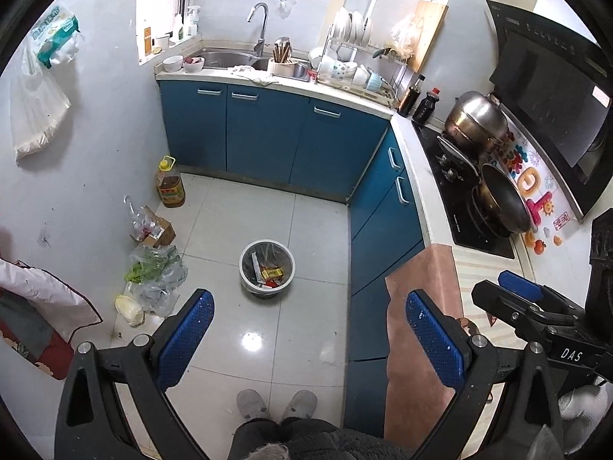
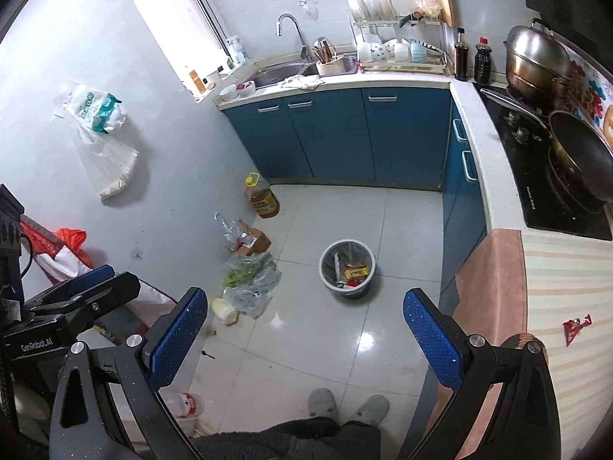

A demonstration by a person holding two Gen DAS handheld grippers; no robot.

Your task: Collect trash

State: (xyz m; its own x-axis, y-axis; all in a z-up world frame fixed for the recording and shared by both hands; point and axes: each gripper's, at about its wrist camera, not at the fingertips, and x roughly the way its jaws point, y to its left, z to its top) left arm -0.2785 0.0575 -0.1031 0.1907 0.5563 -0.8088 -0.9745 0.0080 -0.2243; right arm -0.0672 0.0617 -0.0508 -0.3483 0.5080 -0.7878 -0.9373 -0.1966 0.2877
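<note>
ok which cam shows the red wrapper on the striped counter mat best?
Right wrist. The red wrapper lies in the open on the striped mat, whole and unblocked. In the left wrist view only a red sliver shows behind the right gripper.

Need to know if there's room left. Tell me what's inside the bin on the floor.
The bin holds a yellow-and-red box, a red packet beside it and some grey scraps against a clear liner. Anything underneath them is covered, and the near wall hides the bottom.
</note>
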